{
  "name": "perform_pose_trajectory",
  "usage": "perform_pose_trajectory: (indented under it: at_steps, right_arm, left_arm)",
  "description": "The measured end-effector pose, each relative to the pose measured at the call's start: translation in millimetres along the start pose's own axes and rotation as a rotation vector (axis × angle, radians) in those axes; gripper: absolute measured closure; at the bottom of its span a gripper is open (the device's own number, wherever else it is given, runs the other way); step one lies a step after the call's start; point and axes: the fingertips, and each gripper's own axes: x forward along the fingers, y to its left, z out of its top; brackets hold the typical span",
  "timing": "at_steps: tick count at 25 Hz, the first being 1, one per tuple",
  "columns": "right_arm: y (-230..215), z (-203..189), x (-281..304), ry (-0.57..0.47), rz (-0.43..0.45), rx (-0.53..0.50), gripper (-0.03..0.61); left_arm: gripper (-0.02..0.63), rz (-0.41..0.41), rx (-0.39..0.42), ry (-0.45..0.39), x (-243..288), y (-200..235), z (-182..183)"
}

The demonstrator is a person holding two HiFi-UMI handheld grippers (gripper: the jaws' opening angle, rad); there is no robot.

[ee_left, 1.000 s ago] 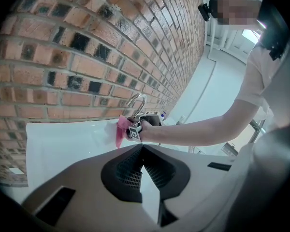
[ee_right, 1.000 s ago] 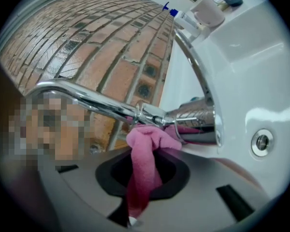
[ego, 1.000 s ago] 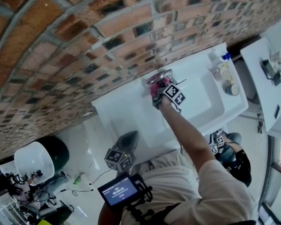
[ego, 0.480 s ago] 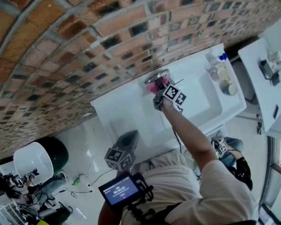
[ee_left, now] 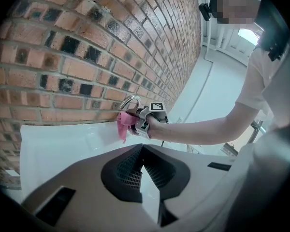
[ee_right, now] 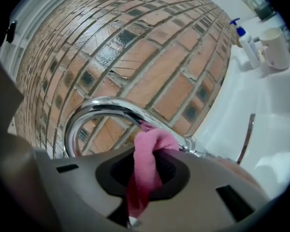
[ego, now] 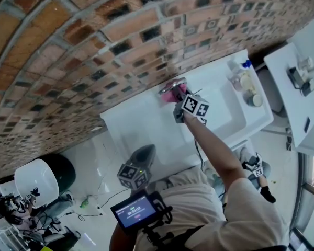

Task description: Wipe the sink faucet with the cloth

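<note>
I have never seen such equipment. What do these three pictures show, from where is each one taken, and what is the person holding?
There is no robot here: a person holds a two-jaw gripper in each hand. The head view comes from a camera on the person's head, looking down at a white sink against a brick wall. The other two pictures come from cameras that ride on the grippers and look along their jaws. The right gripper is shut on a pink cloth, which touches the chrome faucet. The left gripper is shut, holds nothing, and is held back from the sink. On the sink's edge stand a pump bottle and a cup.
</note>
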Motion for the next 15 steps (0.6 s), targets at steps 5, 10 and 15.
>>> perform_pose_trajectory:
  at_steps: [5,10,15]
  right_arm:
    - [8.9,3.8,-5.2,0.015,0.016,-0.095,0.523]
    - [23.6,9.2,-12.9,0.033,0.035,-0.283,0.522]
    - [39.7,13.6,-21.3,0.042,0.055,-0.530,0.522]
  left_arm:
    - [0.620,0.001,0.012,-0.007,2.0,-2.3,1.7]
    - [0.620,0.000,0.013,-0.009,3.3,-4.3,1.8]
    - [0.620,0.000,0.002,-0.005,4.3,-5.7,-0.5]
